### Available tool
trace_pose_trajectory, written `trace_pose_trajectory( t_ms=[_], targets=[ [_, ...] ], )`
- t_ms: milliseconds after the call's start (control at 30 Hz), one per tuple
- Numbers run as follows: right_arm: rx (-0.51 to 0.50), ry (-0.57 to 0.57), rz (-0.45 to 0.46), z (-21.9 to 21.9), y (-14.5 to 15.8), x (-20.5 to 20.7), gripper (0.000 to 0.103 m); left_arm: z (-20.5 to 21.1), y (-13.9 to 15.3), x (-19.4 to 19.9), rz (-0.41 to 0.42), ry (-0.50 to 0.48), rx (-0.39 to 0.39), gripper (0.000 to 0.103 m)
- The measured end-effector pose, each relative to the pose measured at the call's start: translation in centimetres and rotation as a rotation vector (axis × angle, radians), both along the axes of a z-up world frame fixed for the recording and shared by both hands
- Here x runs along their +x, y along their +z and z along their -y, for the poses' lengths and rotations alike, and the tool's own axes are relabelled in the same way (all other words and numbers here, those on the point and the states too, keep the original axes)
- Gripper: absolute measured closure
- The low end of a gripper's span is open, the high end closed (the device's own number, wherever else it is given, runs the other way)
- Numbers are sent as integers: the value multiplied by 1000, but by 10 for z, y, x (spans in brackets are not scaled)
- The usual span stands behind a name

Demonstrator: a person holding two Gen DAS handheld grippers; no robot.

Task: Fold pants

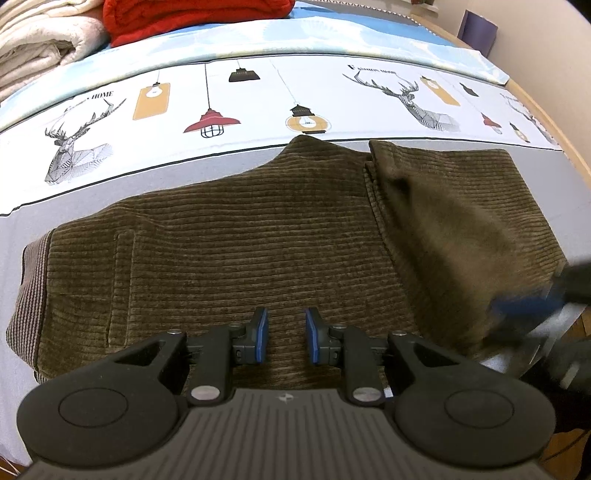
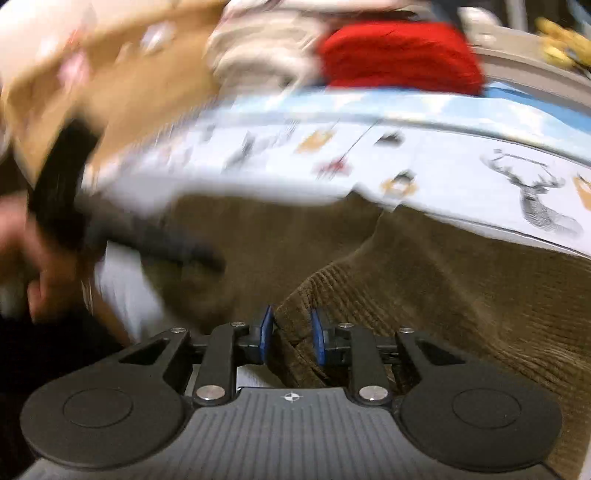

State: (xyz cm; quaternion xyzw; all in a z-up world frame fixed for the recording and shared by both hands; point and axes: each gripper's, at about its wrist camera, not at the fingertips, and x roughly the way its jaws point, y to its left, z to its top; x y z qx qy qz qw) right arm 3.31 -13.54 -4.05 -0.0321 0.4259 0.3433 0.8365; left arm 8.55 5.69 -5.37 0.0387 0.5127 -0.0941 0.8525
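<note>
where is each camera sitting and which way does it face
Left wrist: sits behind the left tongs, open above the brown corduroy pants, facing across the bed toward the red blanket; the blurred right tongs show at right.
Right wrist: sits behind the right tongs, pants' edge between the pads, facing the bed; a hand shows at left.
Shared: pants, deer-print sheet, red blanket.
</note>
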Motion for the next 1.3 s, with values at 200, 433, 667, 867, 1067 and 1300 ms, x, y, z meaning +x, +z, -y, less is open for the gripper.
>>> trace_pose_trajectory(
  t_ms=[200, 433, 667, 867, 1067, 1300],
  targets=[
    [-127, 98, 62, -19, -10, -19, 67, 3, -2, -1, 0, -15, 6, 79],
    [-328, 167, 193, -40, -28, -31, 44, 2, -2, -1, -2, -15, 4, 79],
    [-392, 112, 241, -38, -27, -20, 44, -2, -3, -2, -3, -8, 5, 79],
    [-341, 131, 148, -34, -31, -18, 54, 1, -2, -2, -1, -13, 5, 79],
    [-106, -42, 99, 1, 5, 1, 77, -1, -2, -2, 0, -5, 2, 79],
    [218, -257, 324, 46, 63, -4, 78, 1, -3, -2, -5, -7, 9, 79]
  ],
)
